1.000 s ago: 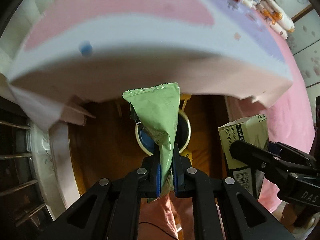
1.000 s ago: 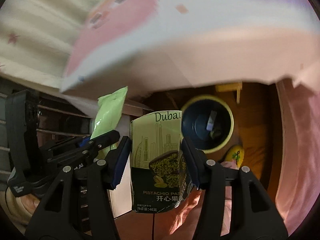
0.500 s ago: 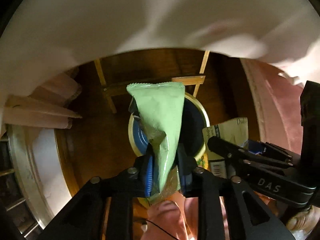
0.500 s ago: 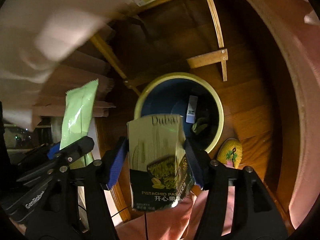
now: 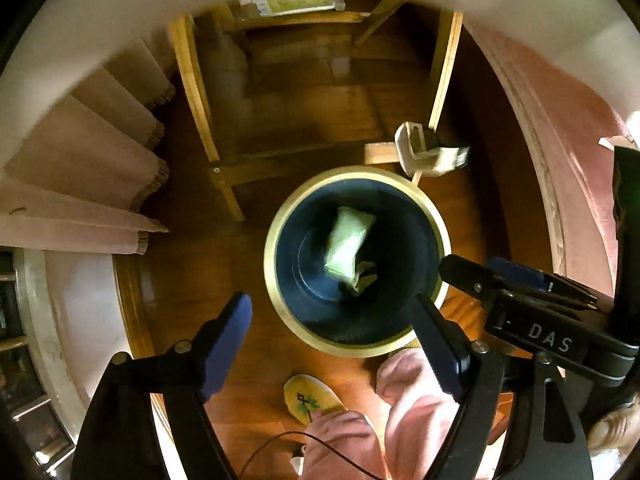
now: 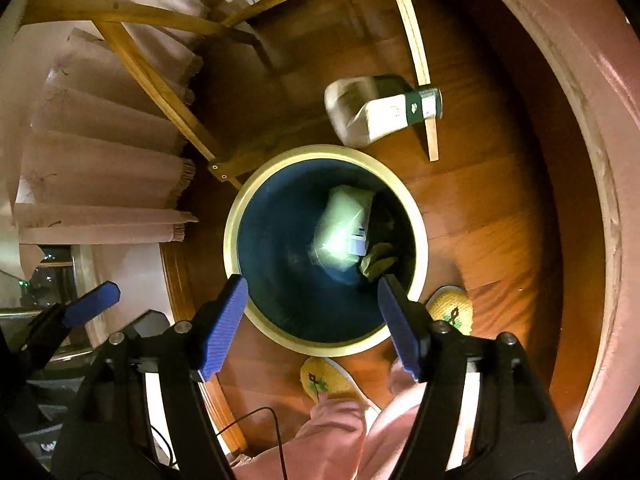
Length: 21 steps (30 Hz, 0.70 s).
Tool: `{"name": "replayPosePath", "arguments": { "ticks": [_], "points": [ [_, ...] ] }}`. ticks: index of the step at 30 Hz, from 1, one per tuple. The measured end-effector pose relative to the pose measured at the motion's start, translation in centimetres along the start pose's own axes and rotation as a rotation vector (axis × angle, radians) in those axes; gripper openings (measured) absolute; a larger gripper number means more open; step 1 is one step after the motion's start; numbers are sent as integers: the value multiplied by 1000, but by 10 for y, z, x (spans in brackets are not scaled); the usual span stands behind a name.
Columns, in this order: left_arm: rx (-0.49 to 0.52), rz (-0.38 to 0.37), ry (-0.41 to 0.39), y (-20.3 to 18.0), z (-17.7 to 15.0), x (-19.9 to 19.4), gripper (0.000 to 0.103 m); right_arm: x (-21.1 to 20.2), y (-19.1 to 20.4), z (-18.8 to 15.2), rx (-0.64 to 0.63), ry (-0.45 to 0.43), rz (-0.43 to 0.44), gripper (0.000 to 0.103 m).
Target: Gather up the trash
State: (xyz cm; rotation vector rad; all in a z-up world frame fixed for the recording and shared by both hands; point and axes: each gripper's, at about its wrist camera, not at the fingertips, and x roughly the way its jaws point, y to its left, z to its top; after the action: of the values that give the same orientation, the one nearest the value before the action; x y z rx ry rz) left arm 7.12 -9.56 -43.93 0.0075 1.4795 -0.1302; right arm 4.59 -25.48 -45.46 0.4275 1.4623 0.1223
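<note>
Both my grippers hang over the bin, pointing straight down. Left gripper [image 5: 336, 344] is spread and empty; right gripper [image 6: 312, 320] is spread and empty too. Below them, centre frame, the bin [image 6: 240, 216] holds the green wrapper [image 6: 340, 232]. Farther up, upper right, the carton [image 6: 380, 116] lies on the floor just beyond the rim, its long axis left to right, nearer my right gripper, I'd say.
</note>
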Motion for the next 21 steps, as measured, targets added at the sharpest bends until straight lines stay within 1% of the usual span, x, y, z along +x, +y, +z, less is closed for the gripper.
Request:
{"name": "replayPosePath", "arguments": {
  "ticks": [5,9,15,21],
  "points": [
    [7,16,-64,1,-3,-27,83,-19,10,-7,-52,-22,-1,66],
    [17,29,-97,2,-4,-33,83,-22,15,-12,-54,-42,5,66],
    [60,48,-127,-6,-8,-33,83,-19,0,-22,-2,-77,24,66],
    [108,68,-171,-19,-16,-23,83,-23,-26,-38,57,-118,36,66]
  ]
}}
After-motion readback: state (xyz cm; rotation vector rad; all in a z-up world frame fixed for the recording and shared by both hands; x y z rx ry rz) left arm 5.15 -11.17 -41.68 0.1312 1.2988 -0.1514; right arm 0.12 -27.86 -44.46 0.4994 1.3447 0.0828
